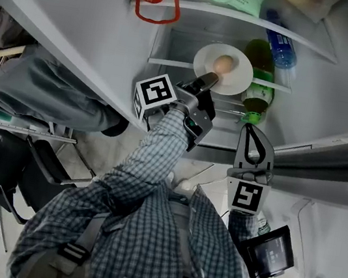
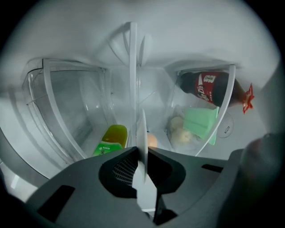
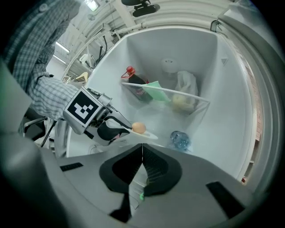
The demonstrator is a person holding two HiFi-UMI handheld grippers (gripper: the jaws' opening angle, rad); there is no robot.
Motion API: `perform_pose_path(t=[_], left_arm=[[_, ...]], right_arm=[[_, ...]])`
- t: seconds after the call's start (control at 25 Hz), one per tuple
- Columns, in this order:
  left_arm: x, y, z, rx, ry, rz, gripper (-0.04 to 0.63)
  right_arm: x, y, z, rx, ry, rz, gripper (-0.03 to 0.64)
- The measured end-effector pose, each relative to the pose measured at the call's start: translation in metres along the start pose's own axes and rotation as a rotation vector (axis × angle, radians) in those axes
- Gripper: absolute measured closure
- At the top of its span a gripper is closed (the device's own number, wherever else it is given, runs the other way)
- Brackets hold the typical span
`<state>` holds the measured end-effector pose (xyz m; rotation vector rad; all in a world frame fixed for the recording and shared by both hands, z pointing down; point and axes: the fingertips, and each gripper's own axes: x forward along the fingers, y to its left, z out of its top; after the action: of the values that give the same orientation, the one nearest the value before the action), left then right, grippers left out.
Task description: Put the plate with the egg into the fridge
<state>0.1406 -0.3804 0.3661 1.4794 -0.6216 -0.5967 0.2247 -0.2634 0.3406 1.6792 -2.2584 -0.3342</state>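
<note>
Head view: left gripper (image 1: 209, 80) pinches the stiff plate (image 1: 240, 77) by its rim, the loose egg (image 1: 223, 64) may roll; right gripper (image 1: 251, 129) is closed, empty.

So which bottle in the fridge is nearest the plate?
The green bottle with the green cap, right beside the plate that the left gripper holds. The blue-capped water bottle and the cola bottle lie farther off.

A blue-grey checked shirt (image 1: 145, 229), long sleeves (image 1: 152, 148), and seemingly grey shoulder straps (image 1: 81, 241).

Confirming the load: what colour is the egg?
Pale brown egg on the plate; clearest in head view.
</note>
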Motion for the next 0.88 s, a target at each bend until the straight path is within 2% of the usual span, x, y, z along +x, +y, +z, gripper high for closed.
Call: perform_pose_path(t=[0.2, 0.64, 0.88], left_arm=[[0.004, 0.002, 0.004, -0.001, 0.007, -0.002, 0.568], [0.012, 0.002, 0.009, -0.017, 0.022, -0.013, 0.568], [0.013, 0.002, 0.009, -0.015, 0.024, -0.015, 0.568]], right_arm=[[0.017, 0.006, 0.006, -0.093, 0.006, 0.045, 0.609], [0.058, 0.020, 0.005, -0.397, 0.058, 0.113, 0.609], [0.073, 0.025, 0.006, -0.567, 0.071, 0.119, 0.607]])
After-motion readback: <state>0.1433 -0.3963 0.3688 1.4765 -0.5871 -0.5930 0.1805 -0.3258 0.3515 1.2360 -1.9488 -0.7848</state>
